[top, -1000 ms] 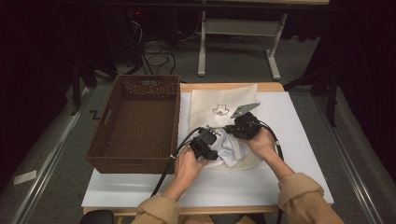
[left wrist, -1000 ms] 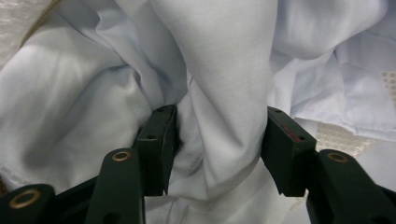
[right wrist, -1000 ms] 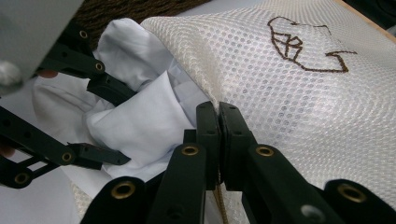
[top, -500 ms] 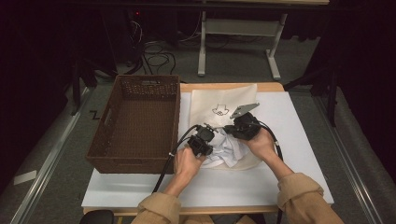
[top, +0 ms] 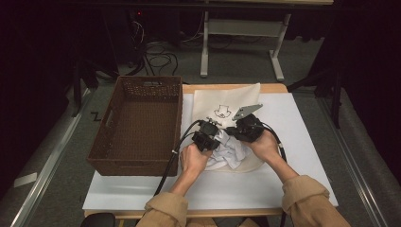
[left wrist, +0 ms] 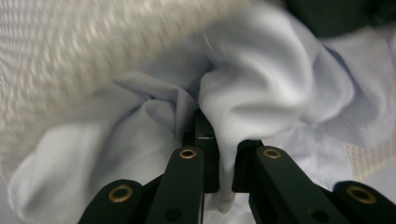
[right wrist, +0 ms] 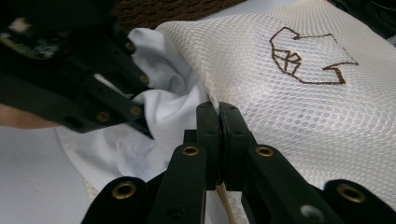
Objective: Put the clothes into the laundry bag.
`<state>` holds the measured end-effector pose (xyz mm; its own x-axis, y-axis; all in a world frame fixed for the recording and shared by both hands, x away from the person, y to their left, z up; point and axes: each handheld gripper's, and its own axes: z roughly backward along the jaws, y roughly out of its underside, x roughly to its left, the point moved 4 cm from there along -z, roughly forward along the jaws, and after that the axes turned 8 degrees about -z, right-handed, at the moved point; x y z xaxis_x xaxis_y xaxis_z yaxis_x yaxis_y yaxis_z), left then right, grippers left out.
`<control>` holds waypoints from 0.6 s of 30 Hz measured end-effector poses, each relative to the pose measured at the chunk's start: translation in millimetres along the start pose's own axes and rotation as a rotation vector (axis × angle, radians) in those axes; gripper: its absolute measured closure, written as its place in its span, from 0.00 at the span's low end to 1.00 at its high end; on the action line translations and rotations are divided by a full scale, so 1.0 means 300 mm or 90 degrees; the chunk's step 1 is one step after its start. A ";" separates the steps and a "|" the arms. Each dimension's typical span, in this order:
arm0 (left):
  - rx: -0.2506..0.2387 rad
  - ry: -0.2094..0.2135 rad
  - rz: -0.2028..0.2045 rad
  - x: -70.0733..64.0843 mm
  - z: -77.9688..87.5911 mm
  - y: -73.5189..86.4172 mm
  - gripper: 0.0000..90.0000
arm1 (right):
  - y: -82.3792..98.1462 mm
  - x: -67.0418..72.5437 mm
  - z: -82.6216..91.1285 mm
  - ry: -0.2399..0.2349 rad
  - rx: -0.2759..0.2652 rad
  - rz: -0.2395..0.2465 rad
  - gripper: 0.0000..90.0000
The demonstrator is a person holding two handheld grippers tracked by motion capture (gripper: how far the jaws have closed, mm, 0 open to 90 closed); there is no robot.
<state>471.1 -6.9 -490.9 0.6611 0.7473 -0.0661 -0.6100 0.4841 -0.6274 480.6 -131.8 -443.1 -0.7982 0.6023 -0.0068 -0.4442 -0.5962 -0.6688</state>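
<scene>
A white mesh laundry bag [top: 222, 101] with a brown embroidered mark lies flat on the table, its mouth toward the person. A crumpled white cloth [top: 228, 153] sits at that mouth, partly under the mesh. My left gripper [top: 211, 137] is shut on a fold of the white cloth [left wrist: 261, 84], which runs between its jaws [left wrist: 219, 140]. My right gripper [top: 239, 132] is shut on the bag's mesh edge [right wrist: 299, 107], jaws pressed together [right wrist: 218, 109]. In the right gripper view, the left gripper [right wrist: 116, 98] is close by, at the cloth [right wrist: 168, 107].
A brown wicker basket [top: 137, 123] with nothing in it stands at the left, its wall close to the left hand. A white board [top: 293, 170] covers the tabletop. Cables trail from both grippers toward the table's near edge.
The left gripper has shifted a little up the table toward the bag's mouth, and the cloth is bunched up more there. The right hand has kept still.
</scene>
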 end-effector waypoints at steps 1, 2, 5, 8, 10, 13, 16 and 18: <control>-0.003 -0.005 0.004 0.005 -0.004 -0.007 0.95 | 0.000 0.005 0.002 0.000 -0.002 -0.002 0.99; -0.007 -0.013 0.009 0.010 -0.012 -0.014 0.95 | -0.001 0.009 0.003 -0.003 -0.006 0.005 0.99; -0.008 -0.033 0.010 0.022 -0.030 -0.026 0.95 | -0.003 0.024 0.007 -0.013 -0.007 0.014 0.99; -0.004 -0.040 0.006 0.027 -0.040 -0.031 0.94 | 0.000 0.029 0.002 -0.014 -0.004 0.015 0.99; -0.001 -0.040 -0.001 0.020 -0.037 -0.028 0.91 | 0.004 0.022 -0.001 -0.015 -0.003 0.010 0.99; 0.010 -0.038 -0.017 0.005 -0.018 -0.014 0.76 | 0.011 0.011 -0.008 -0.013 -0.004 0.003 0.99; 0.023 -0.037 -0.033 -0.010 0.013 0.005 0.65 | 0.014 0.005 -0.013 -0.012 -0.006 -0.003 0.99; 0.027 -0.039 -0.038 -0.022 0.033 0.017 0.59 | 0.015 0.001 -0.014 -0.010 -0.001 -0.002 0.99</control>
<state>459.3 -5.0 -486.0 0.6699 0.7422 0.0190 -0.5892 0.5470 -0.5947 480.2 -132.1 -449.3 -0.8034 0.5954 0.0064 -0.4455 -0.5939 -0.6700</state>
